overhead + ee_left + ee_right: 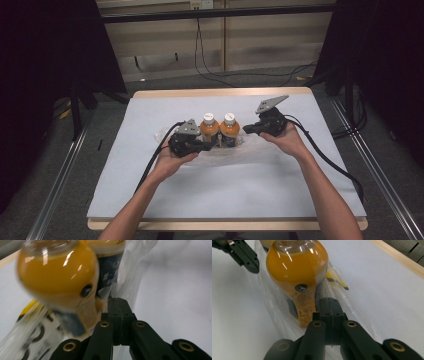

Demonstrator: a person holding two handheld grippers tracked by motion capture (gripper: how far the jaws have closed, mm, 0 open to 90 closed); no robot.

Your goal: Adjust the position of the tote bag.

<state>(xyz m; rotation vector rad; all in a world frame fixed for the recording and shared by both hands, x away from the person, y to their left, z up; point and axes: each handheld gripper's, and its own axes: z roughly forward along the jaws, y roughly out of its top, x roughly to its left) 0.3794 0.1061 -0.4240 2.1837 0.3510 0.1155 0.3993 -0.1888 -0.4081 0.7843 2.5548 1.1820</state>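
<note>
Flanking two orange bottles point(219, 129) at nine and three o'clock, left gripper point(206, 146) and right gripper point(247, 129), jaws closed, likely pinch clear plastic bag point(165, 134); lifting evenly should keep them upright.

The two bottles point(220, 131) look of clear glossy plastic with shiny reflections; the bag point(274, 315) around them is thin transparent crinkled film; each tool point(119, 312) is matt black plastic; the worktop point(300, 165) carries a smooth matt pale sheet over light wood edges.
</note>
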